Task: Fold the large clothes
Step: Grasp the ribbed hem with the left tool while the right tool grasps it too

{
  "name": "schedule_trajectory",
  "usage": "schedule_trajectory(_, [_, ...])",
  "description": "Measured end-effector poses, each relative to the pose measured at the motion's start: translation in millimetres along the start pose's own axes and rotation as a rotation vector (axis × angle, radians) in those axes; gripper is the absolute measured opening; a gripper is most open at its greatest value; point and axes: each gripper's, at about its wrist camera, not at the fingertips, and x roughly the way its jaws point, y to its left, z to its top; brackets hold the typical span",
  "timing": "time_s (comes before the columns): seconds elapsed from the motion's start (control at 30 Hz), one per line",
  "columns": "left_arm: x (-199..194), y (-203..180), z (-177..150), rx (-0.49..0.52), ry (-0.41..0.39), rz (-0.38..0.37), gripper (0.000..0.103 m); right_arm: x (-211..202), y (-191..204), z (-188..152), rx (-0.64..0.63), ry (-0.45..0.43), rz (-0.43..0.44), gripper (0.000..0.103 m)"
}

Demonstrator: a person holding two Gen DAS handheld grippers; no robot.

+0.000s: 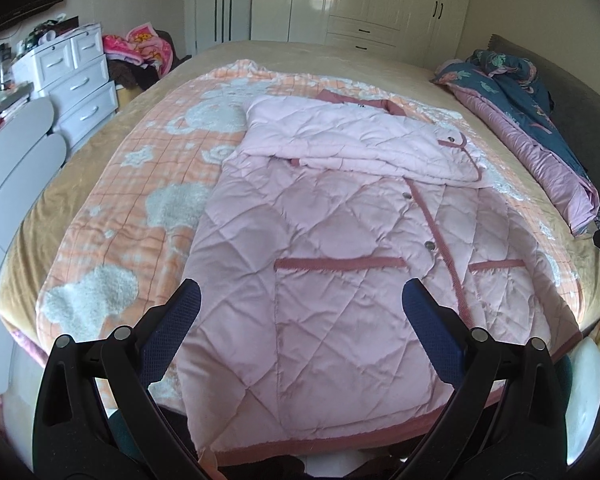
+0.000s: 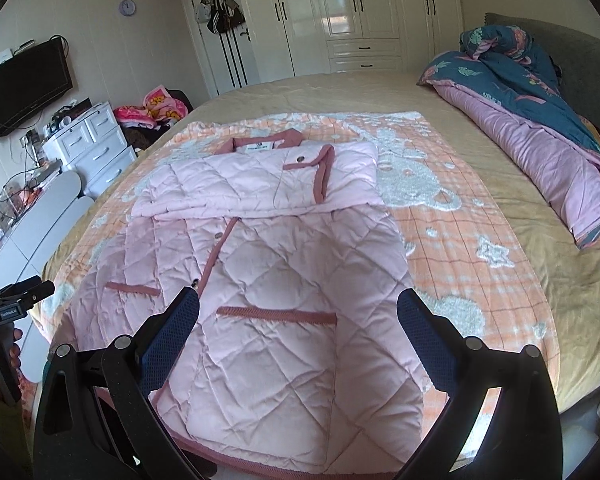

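Note:
A pink quilted coat [image 1: 320, 240] with dark pink trim lies front-up on the bed, hem toward me, both sleeves folded across its chest. It also shows in the right wrist view [image 2: 268, 264]. My left gripper [image 1: 300, 300] is open and empty, held above the coat's lower left part near the hem. My right gripper [image 2: 298, 308] is open and empty above the coat's lower right part, over a pocket [image 2: 276, 314]. The left gripper's body [image 2: 16, 300] shows at the left edge of the right wrist view.
The coat rests on an orange and white blanket [image 1: 140, 200] over a tan bed [image 2: 560, 280]. A rolled blue and pink quilt [image 2: 540, 128] lies at the right. White drawers [image 1: 76, 76] and a grey panel [image 1: 16, 168] stand left. Wardrobes [image 2: 360, 12] line the back wall.

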Motion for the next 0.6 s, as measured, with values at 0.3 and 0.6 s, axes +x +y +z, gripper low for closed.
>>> schedule_trajectory(0.3, [9, 19, -18, -0.028, 0.040, 0.010, 0.094, 8, -12, -26, 0.001, 0.064, -0.029, 0.099])
schedule_trajectory(0.6, [20, 46, -46, -0.069, 0.091, 0.028, 0.094, 17, -30, -49, 0.027, 0.119, -0.049, 0.099])
